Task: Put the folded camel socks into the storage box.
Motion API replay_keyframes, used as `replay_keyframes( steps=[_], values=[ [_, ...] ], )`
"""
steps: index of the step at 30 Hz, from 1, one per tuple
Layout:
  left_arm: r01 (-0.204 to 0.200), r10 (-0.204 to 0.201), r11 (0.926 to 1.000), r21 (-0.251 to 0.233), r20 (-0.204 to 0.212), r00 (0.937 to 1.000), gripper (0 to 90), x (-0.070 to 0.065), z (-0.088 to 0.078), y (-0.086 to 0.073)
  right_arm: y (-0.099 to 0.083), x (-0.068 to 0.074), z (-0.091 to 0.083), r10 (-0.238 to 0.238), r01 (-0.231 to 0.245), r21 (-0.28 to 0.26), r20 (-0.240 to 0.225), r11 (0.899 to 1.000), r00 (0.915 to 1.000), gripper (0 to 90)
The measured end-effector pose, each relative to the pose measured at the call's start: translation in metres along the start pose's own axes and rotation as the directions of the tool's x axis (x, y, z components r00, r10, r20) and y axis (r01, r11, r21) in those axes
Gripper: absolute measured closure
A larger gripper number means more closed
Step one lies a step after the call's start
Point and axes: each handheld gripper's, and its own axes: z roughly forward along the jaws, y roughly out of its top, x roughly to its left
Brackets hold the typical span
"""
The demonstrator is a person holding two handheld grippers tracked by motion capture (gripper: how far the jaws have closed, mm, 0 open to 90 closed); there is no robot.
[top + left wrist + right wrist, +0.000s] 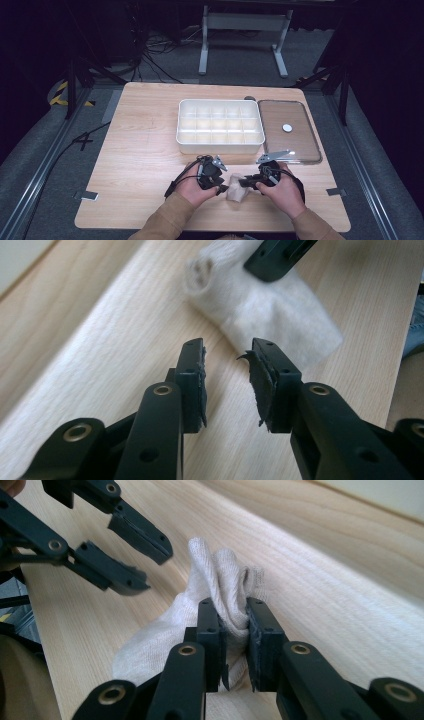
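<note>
**Right gripper pinches sock at worktop's near edge**

Worktop (140,150) carries white divider box (220,126), clear lid (290,131) toward far right. Beige sock (220,580) lies by near edge, centre. Right gripper (234,630) fingers clamp its bunched fabric; left gripper (227,372) fingers released, just beside it.

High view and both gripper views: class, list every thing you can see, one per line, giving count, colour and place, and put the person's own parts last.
Table: one, light wood, centre of the high view.
Divided box: one, white, far middle of the table, many compartments.
Lid: one, clear brownish with a white round knob, flat to the right of the box.
Sock: one, cream, near edge of the table between the grippers.
Frame: one, grey metal, on the floor beyond the table.
Left gripper: one, black, jaws open, just short of the sock.
Right gripper: one, black, jaws pinching the sock.
Sleeves: two, tan, bottom edge.
</note>
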Motion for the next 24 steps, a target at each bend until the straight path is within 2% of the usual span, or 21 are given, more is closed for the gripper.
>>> replay_keyframes(
  steps=[6, 10, 15, 24],
  values=[
    [0.006, -0.007, 0.9996, -0.028, -0.015, 0.9999, 65.3, 0.009, -0.016, -0.006, 0.006, -0.002, -0.01, -0.023, 0.023, -0.002, 0.017, 1.0, 0.9996, 78.8],
    [0.048, -0.05, 0.9976, -0.05, -0.049, 0.9975, 64.9, 0.021, -0.032, -0.019, 0.013, -0.003, -0.021, -0.055, 0.055, -0.005, 0.037, 0.998, 0.9978, 78.8],
    [0.065, -0.069, 0.9948, -0.079, -0.058, 0.9959, 61.8, 0.026, -0.042, -0.024, 0.021, -0.004, -0.032, -0.077, 0.078, -0.009, 0.058, 0.997, 0.9953, 78.8],
    [0.076, -0.081, 0.993, -0.091, -0.052, 0.9954, 60.7, 0.028, -0.046, -0.026, 0.031, -0.004, -0.047, -0.097, 0.099, -0.027, 0.071, 0.995, 0.9928, 78.8]
  ],
)
